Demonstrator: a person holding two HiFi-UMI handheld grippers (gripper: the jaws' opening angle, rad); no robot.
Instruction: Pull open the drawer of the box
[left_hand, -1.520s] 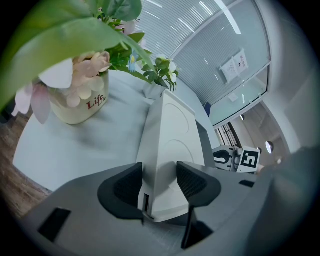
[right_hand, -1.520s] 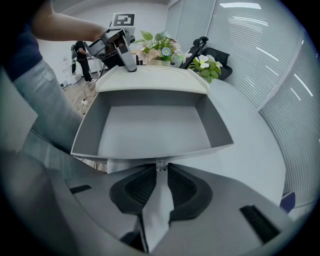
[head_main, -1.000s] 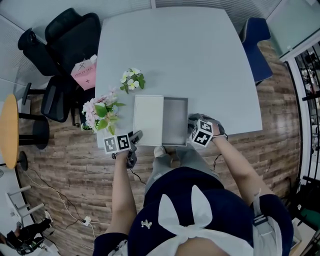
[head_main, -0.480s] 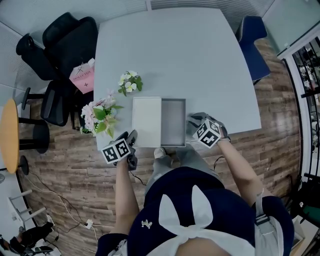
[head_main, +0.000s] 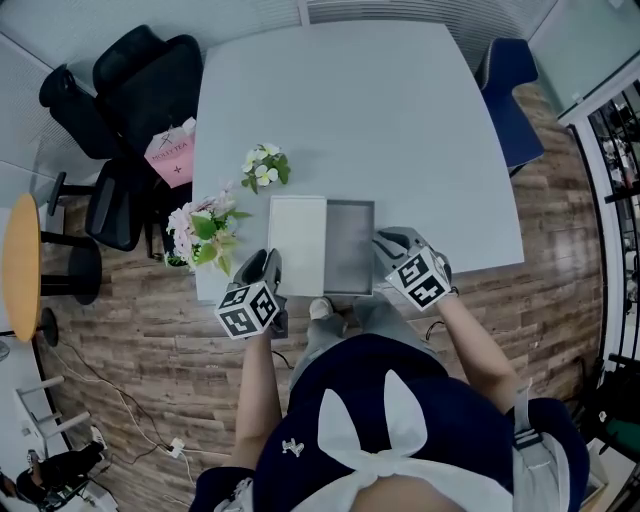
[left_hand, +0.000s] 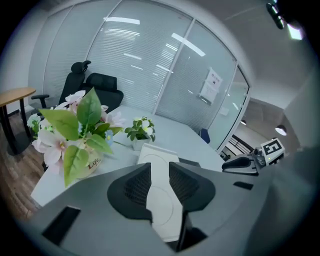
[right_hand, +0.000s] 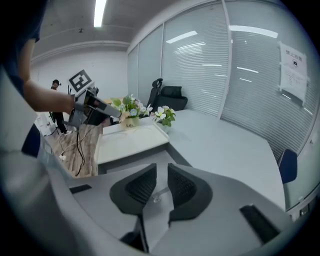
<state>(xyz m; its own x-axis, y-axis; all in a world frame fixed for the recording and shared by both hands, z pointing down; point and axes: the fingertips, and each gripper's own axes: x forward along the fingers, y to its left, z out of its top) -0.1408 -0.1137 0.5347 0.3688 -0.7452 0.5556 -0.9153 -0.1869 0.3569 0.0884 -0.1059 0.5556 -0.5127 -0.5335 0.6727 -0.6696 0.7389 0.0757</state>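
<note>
A flat white box (head_main: 297, 245) lies near the table's front edge, with its grey drawer (head_main: 350, 247) slid out to the right. My left gripper (head_main: 268, 264) is at the box's near left corner. In the left gripper view the white box (left_hand: 159, 156) shows through the gap of its closing jaws (left_hand: 160, 167); I cannot tell whether the pads touch it. My right gripper (head_main: 384, 243) sits at the drawer's right side. Its jaws (right_hand: 161, 172) are closing around a small clear knob (right_hand: 155, 198), which is narrower than the gap. The drawer's wall (right_hand: 125, 162) lies just beyond.
A pot of pink flowers (head_main: 200, 232) stands left of the box, close to my left gripper. A small potted plant (head_main: 264, 163) is behind it. Around the table (head_main: 350, 100) are a black chair (head_main: 140, 90) with a pink bag (head_main: 170, 155) and a blue chair (head_main: 512, 90).
My left gripper has swung in from the left to the box's near left corner. The right gripper has shifted slightly at the drawer. The drawer stays pulled out as before.
</note>
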